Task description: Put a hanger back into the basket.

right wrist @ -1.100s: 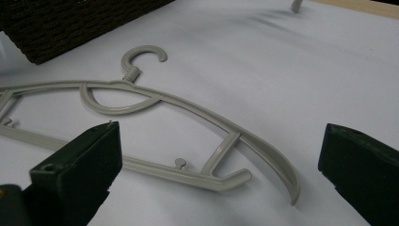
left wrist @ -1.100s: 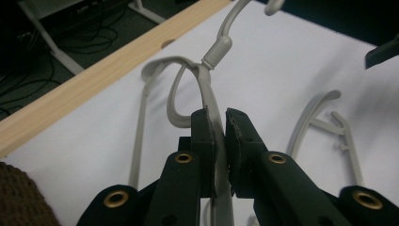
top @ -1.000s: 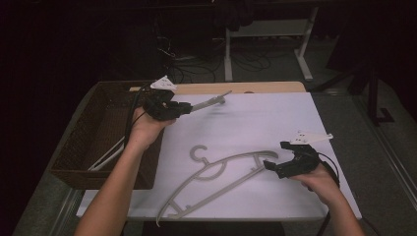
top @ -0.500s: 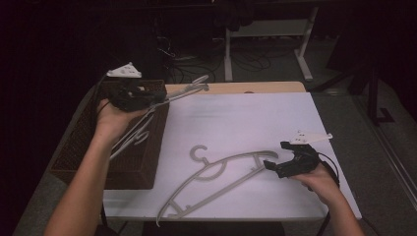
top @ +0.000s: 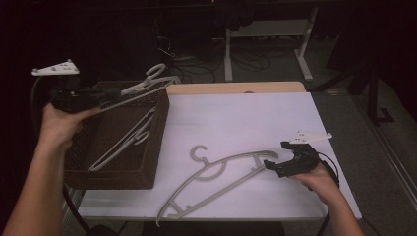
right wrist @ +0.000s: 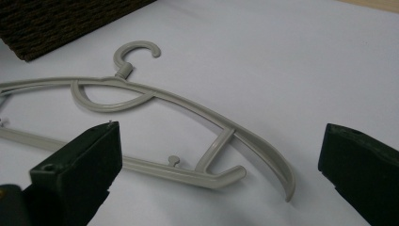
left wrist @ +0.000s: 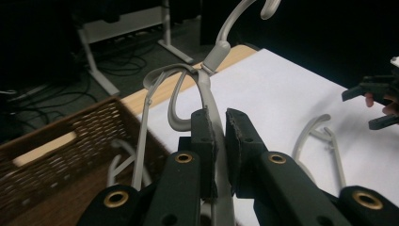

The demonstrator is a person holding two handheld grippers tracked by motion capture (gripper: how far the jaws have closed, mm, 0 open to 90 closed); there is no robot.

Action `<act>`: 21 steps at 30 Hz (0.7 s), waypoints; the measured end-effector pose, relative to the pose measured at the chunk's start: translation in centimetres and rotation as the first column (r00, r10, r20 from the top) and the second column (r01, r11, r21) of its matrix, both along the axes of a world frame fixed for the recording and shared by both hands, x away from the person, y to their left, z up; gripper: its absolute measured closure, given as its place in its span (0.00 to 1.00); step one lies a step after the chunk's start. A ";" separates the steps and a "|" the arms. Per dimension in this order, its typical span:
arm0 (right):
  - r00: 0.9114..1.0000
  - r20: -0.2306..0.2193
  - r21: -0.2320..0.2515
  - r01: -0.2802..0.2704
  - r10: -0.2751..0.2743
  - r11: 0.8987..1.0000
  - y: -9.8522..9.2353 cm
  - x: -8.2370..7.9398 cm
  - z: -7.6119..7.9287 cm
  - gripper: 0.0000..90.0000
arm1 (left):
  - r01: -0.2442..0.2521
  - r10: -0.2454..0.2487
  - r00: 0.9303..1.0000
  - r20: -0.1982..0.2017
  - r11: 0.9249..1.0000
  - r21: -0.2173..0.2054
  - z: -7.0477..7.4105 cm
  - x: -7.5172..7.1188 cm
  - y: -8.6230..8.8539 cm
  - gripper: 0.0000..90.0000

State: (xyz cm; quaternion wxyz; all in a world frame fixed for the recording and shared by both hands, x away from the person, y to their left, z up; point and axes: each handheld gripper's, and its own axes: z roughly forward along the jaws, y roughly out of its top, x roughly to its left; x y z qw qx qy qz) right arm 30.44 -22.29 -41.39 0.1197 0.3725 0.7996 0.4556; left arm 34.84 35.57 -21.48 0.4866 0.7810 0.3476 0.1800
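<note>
My left gripper (top: 109,94) is shut on the arm of a grey plastic hanger (top: 147,83) and holds it in the air over the back of the brown wicker basket (top: 115,177). In the left gripper view the jaws (left wrist: 219,136) pinch the hanger (left wrist: 207,84) just below its hook. A second grey hanger (top: 125,142) lies inside the basket. A third hanger (top: 221,174) lies flat on the white table (top: 246,118). My right gripper (top: 276,164) rests open at that hanger's right end; its pads stand wide on either side of the hanger tip (right wrist: 221,174).
The basket (left wrist: 56,141) stands at the table's left edge, partly off the white sheet. A strip of bare wood (top: 236,87) runs along the table's far edge. Beyond it are a dark floor, cables and a white stand (top: 268,34).
My left hand has carried its hanger to the left and upward, from above the white table to above the basket. The right hand and the hanger on the table have stayed in place.
</note>
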 end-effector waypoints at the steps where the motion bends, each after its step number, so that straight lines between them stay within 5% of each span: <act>1: 1.000 0.000 -0.001 0.001 -0.001 1.000 0.0 0.0 0.0 0.00 | -0.008 0.008 1.000 0.002 1.000 0.001 0.1 -0.3 0.6 0.92; 11: 1.000 -0.004 -0.007 0.001 -0.001 1.000 0.1 0.1 -0.1 0.00 | -0.064 0.064 0.998 -0.004 0.998 0.009 0.3 -2.5 4.6 0.92; 21: 1.000 -0.009 -0.007 0.005 -0.005 1.000 0.1 0.1 -0.2 0.00 | -0.094 0.097 0.992 -0.076 0.995 0.038 -4.2 -0.8 5.4 0.92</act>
